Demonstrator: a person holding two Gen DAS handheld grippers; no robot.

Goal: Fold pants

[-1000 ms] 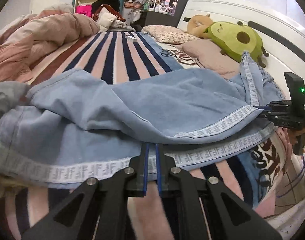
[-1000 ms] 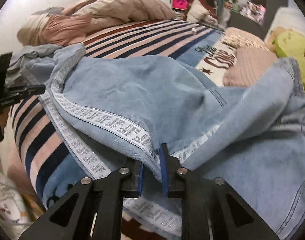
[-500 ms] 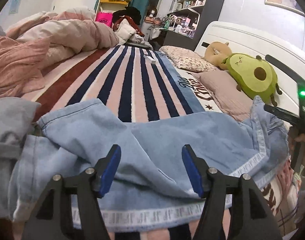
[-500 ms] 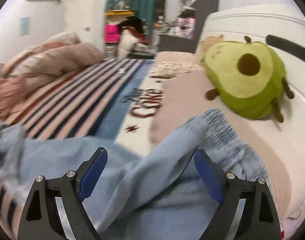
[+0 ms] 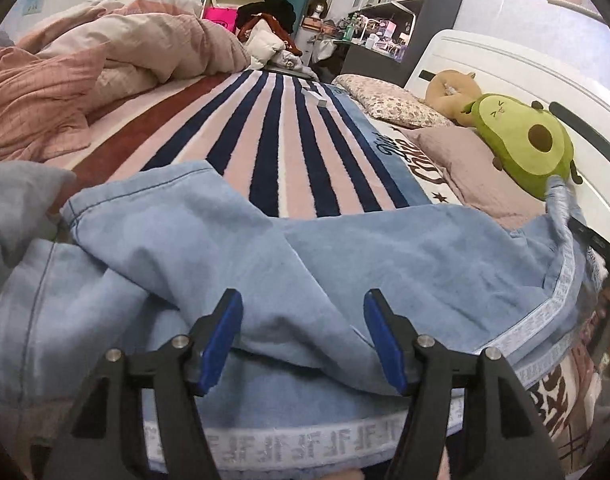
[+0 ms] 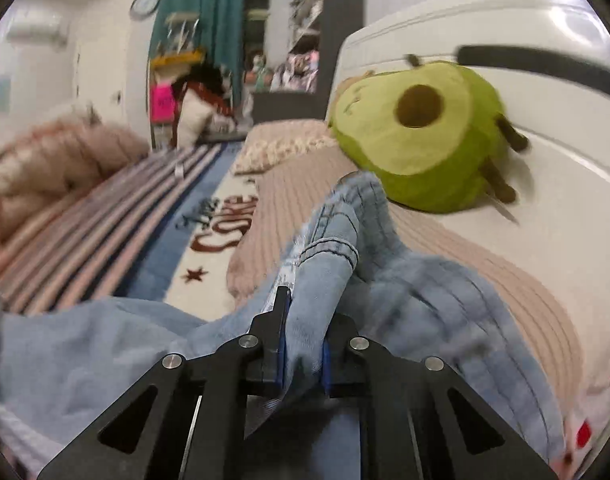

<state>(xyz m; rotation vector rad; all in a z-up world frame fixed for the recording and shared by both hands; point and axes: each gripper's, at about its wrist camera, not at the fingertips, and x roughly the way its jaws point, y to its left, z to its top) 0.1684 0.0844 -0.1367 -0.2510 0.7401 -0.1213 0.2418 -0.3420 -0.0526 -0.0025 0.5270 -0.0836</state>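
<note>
The light-blue jeans (image 5: pixel 305 256) lie folded lengthwise across the near edge of the bed, on the striped blanket (image 5: pixel 281 148), white patterned side tape toward the camera; one end rests on the pink pillow (image 6: pixel 305 200) beside the avocado plush (image 6: pixel 425 136). The left gripper (image 5: pixel 303 340) hovers above the denim, jaws spread apart and holding nothing; the right gripper (image 6: pixel 303 344) has its jaws clenched on a bunched fold of the jeans.

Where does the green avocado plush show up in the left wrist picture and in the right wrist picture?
Left wrist: the avocado plush lies at the right edge, against the white headboard, behind the pants.
Right wrist: the plush fills the upper right, just past the pants fold that the right gripper clamps.
Shared landmark: the white headboard, behind the plush in both.
</note>
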